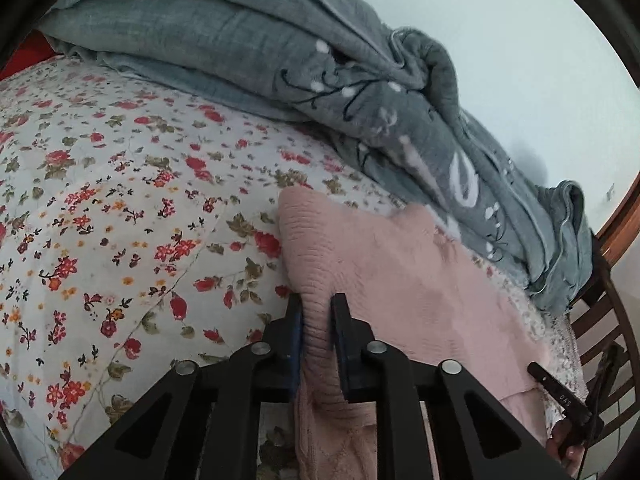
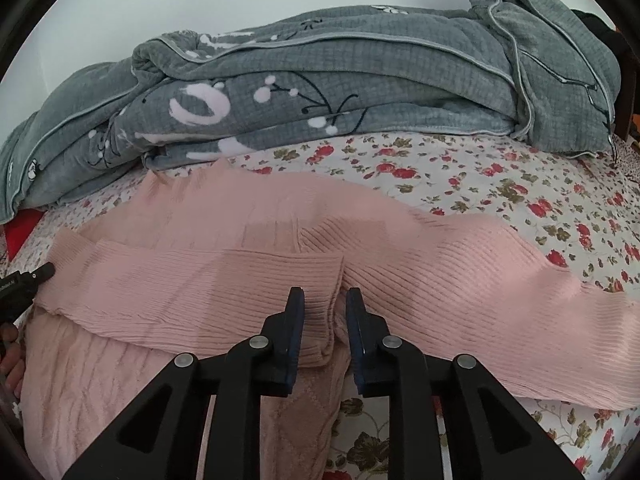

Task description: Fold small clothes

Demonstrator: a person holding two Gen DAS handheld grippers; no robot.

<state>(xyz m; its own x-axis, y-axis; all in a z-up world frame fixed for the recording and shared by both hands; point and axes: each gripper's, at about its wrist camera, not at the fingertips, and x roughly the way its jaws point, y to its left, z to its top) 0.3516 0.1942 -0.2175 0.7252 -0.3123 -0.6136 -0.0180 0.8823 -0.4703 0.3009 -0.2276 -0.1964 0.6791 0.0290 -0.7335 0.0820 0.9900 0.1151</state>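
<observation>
A pink ribbed knit sweater [image 2: 400,240] lies spread on the flowered bed sheet [image 2: 480,176]. In the right wrist view a folded sleeve cuff [image 2: 324,312] stands between the two fingers of my right gripper [image 2: 325,300], and both pads press on it. In the left wrist view my left gripper [image 1: 318,306] is shut on a raised ridge of the same pink sweater [image 1: 400,272] near its left edge. A black finger of the other gripper [image 1: 560,392] shows at the sweater's far right edge, and one [image 2: 32,276] also shows at the left edge of the right wrist view.
A crumpled grey blanket [image 2: 340,92] with white flower prints lies along the back of the bed against a pale wall. A dark wooden chair back [image 1: 604,320] stands past the bed's right end. Part of a person's hand [image 2: 12,360] shows at the left.
</observation>
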